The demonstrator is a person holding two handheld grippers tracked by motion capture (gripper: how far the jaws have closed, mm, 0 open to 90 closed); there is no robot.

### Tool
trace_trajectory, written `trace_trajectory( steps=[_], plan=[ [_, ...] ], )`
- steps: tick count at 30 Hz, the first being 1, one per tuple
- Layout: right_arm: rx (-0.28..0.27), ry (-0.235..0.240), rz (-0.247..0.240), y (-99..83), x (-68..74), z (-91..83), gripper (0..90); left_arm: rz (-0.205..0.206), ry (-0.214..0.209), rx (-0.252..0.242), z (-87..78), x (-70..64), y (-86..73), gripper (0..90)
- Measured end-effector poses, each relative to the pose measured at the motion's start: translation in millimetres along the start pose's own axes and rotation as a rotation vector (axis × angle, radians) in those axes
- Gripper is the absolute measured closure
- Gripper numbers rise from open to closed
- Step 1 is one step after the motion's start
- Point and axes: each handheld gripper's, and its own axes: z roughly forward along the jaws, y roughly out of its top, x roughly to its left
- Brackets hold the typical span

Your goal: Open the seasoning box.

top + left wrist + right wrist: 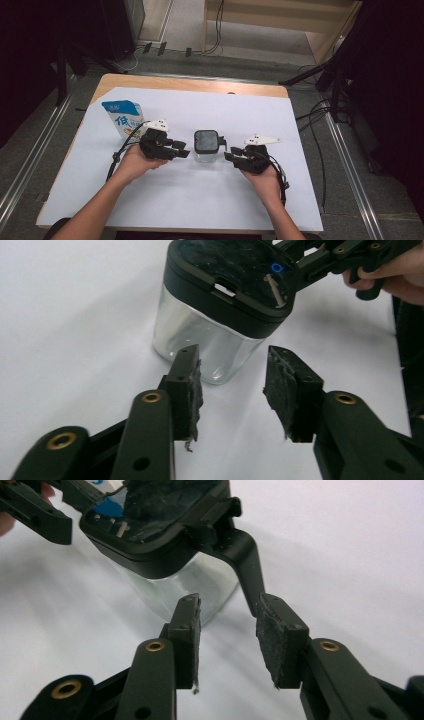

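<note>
A clear square jar with a black lid (206, 145) stands mid-table on the white sheet. Its glass body (200, 340) is just ahead of my left gripper (232, 375), whose jaws are open with nothing between them. My left gripper (181, 150) sits just left of the jar. On the jar's right my right gripper (229, 156) is open too. A black lever handle (245, 565) hangs down from the lid (160, 520), just beyond my right gripper (229, 622); the pads (272, 635) are not touching it.
A blue and white milk carton (123, 118) stands upright at the back left, behind the left hand. The white sheet (165, 195) covers most of the wooden table (185, 83). Cables and stands lie on the floor beyond.
</note>
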Motion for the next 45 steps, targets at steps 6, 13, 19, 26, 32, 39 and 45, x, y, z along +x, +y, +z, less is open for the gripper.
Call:
trace_trajectory(
  steps=[6, 13, 19, 26, 32, 39, 45],
  plan=[
    [0.002, -0.01, 0.019, 0.8, -5.4, -0.6, 62.0, 0.008, -0.01, 0.005, -2.8, 1.7, 4.9, 52.2],
    [0.005, -0.013, 0.038, 3.5, -10.7, 1.7, 67.5, 0.004, -0.04, 0.014, -4.0, 4.1, 12.0, 32.1],
    [-0.009, -0.021, 0.047, 6.9, -14.9, 2.6, 77.0, 0.024, -0.036, 0.019, -6.8, 4.7, 23.7, 17.5],
    [-0.015, -0.033, 0.068, 12.4, -19.1, 6.6, 90.0, 0.045, -0.046, 0.025, -5.1, 9.1, 40.4, 13.1],
    [0.002, -0.044, 0.051, 21.4, -24.7, 13.3, 90.0, 0.092, -0.028, 0.064, 4.5, 6.9, 48.9, 4.0],
    [0.003, -0.027, 0.068, 19.3, -24.7, 15.6, 90.0, 0.118, -0.049, 0.066, 19.0, 10.6, 44.5, 1.1],
    [0.003, -0.015, 0.069, 18.9, -23.3, 16.2, 90.0, 0.144, -0.053, 0.091, 35.2, 10.5, 39.5, 0.2]
  ],
)
